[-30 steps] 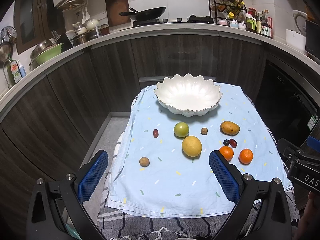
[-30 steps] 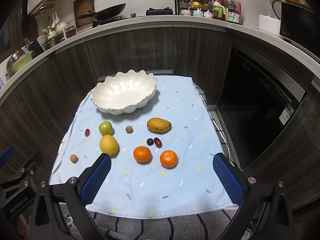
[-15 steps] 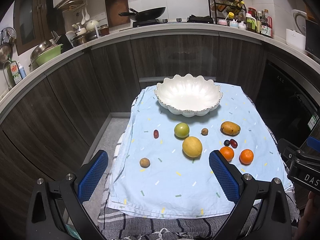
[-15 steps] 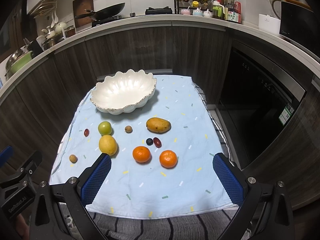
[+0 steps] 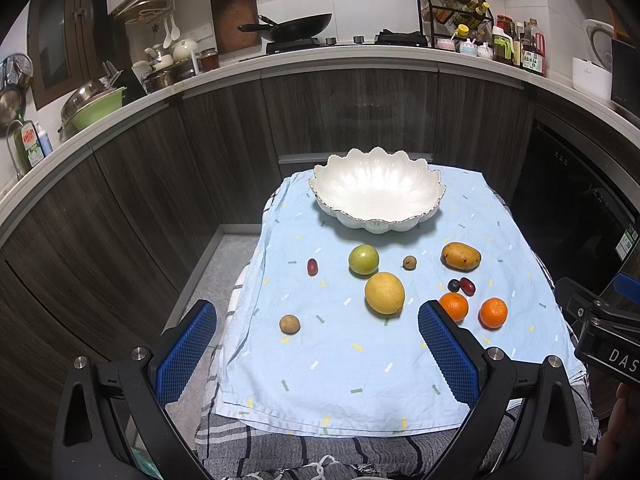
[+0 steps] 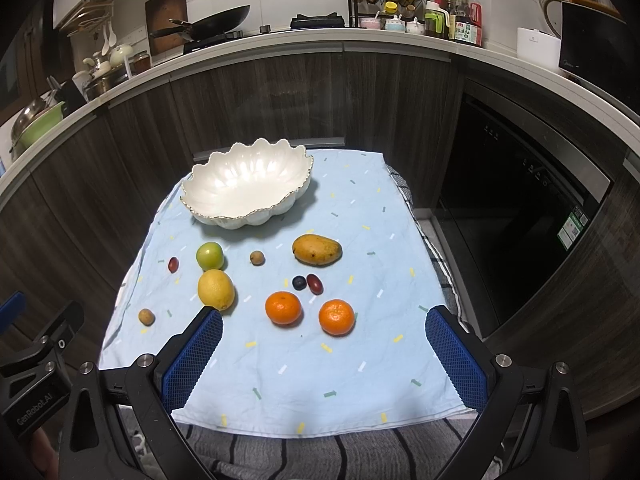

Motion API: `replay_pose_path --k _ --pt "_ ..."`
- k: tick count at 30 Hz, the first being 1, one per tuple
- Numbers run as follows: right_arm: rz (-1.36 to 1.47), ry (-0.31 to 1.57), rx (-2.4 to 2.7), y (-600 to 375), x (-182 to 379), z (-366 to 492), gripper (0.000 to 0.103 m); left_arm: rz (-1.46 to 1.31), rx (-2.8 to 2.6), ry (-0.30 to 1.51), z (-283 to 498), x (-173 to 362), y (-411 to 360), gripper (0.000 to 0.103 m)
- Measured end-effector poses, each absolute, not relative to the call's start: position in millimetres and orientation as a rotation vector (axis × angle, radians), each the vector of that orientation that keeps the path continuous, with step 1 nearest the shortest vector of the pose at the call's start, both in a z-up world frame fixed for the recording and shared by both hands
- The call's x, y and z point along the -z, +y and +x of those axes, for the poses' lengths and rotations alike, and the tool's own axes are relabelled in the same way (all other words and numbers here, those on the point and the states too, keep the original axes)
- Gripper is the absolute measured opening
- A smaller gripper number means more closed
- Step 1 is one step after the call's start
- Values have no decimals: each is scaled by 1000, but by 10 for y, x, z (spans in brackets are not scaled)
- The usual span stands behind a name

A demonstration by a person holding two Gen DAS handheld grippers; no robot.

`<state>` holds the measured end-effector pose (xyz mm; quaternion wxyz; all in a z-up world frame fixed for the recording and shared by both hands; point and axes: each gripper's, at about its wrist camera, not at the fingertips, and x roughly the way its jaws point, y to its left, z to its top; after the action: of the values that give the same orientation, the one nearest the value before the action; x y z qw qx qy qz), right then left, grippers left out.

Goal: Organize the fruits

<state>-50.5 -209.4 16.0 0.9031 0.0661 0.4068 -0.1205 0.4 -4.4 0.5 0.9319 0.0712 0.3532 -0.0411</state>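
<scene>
Hovering short of the cloth-covered surface (image 5: 360,380), both sets of tongs spread wide and gripping nothing: left tongs (image 5: 318,354) at 6 o'clock of the left wrist view, right tongs (image 6: 324,358) at 6 o'clock of the right wrist view. Lying loose on the blue cloth, every fruit, none yet in the white scalloped bowl (image 5: 378,194) toward 12 o'clock. Nearest the bowl: green apple (image 5: 363,260), small brown fruit (image 5: 409,262) and mango (image 5: 460,256) toward 2 o'clock. Closer in: lemon (image 5: 384,293), just beside the apple; two oranges (image 6: 283,308) (image 6: 337,317) near each other; a dark berry (image 6: 299,282) touching a red grape (image 6: 314,283); a lone red grape (image 5: 312,267) at 10 o'clock; and a brown round fruit (image 5: 289,324) near the left cloth edge. Judging risks: round fruit likely to roll off the surface if nudged by a finger on approach, especially the brown one by the edge; grapes and berry too small for wide pads, apt to squirt out or get crushed; closing on one orange could knock its neighbour; cloth may bunch under a dragging fingertip and shift everything; dropping fruit from height risks chipping the thin bowl rim or bouncing out.
</scene>
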Motion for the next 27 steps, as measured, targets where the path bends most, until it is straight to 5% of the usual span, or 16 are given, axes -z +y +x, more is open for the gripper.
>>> replay_pose_path --k 27 --pt "144 854 258 -2106 -113 -478 103 151 84 721 11 2 -39 103"
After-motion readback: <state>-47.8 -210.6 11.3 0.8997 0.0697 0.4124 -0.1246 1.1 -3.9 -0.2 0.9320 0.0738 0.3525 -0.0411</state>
